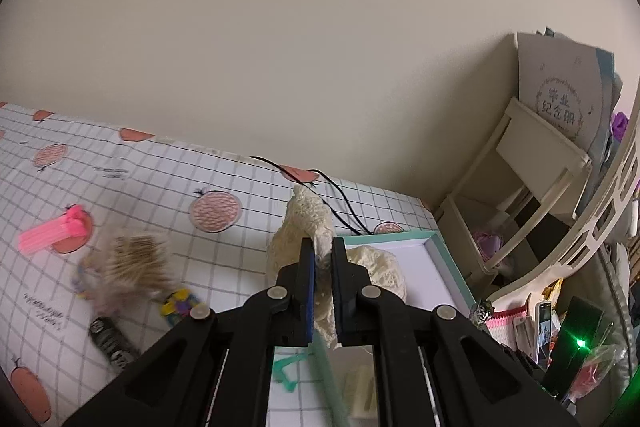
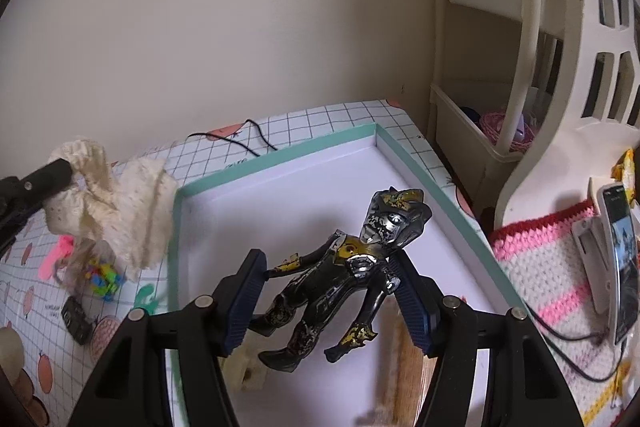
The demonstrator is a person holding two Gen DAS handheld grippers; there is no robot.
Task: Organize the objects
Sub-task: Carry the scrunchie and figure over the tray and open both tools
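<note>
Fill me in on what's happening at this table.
A person is tidying toys with a hand-held gripper in each hand. The left gripper is shut on a cream lace cloth, held up beside the teal-rimmed box. The right gripper holds a black and gold action figure between its pads over the box's white floor. A pink comb, a hairbrush and small toys lie on the checked tablecloth.

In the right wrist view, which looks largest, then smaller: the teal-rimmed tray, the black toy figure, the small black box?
1. teal-rimmed tray
2. black toy figure, though held near the camera, so it looks enlarged
3. small black box
</note>
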